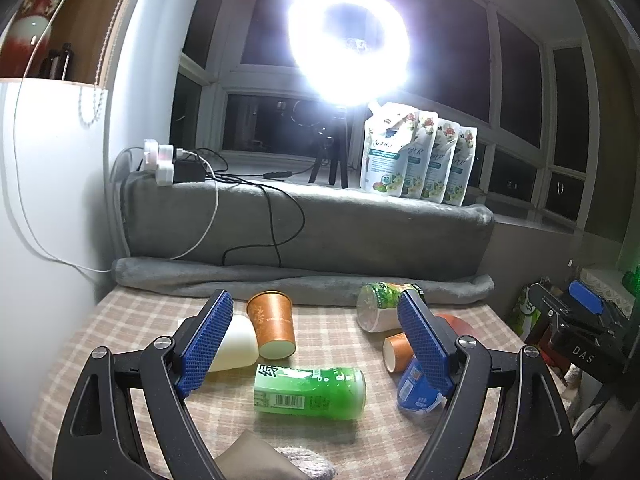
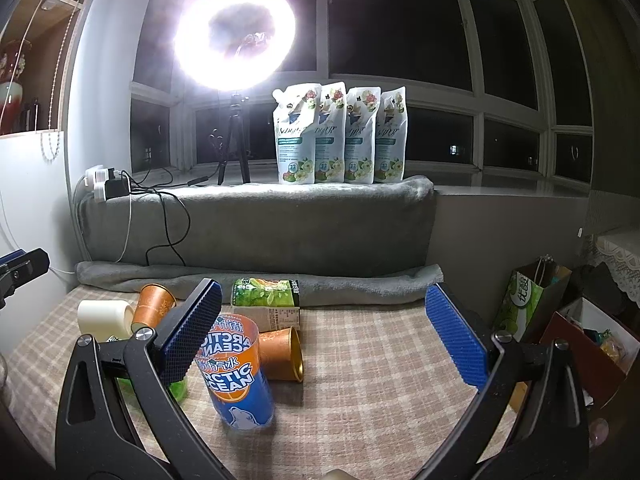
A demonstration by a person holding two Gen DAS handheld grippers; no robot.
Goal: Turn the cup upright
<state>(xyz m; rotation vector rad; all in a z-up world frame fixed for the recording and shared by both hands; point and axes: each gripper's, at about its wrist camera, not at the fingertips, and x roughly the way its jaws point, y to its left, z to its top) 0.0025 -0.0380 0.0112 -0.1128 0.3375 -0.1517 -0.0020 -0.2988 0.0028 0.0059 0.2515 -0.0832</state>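
left gripper (image 1: 316,320): jaws spread wide with nothing between the pads, held low over the checked tablecloth (image 1: 344,432); it frames the clutter, so i judge it is waiting rather than reaching.
right gripper (image 2: 322,320): also apart and empty, low at the near edge of the table; its width looks meant to take a cup body sideways.
fallen copper cup (image 2: 280,354): left of centre in the right wrist view, on its side with the gold mouth turned right; it lies inside the right jaws' span, close to the left finger, so it looks like the likeliest cup to right, though i cannot be sure which cup is meant.
blue tumbler (image 2: 240,376): lower centre of that view, standing, its lettering the right way up; it sits just in front of the fallen copper cup and could get knocked on the way in.
second copper cup (image 1: 272,326): centre left of the left wrist view, tipped over with one pale end toward the camera, touching the white cup (image 1: 236,346) that lies on its side behind the left finger.
green bottle (image 1: 310,392): lying flat, lower centre, between the left jaws but not gripped.
green carton (image 2: 266,292): at the far table edge, against the rolled grey blanket (image 2: 360,280).
ring light (image 2: 236,36): upper left, glaring, washing out detail near it.
next move, my guess: close on the fallen cup's wall, then roll the wrist.
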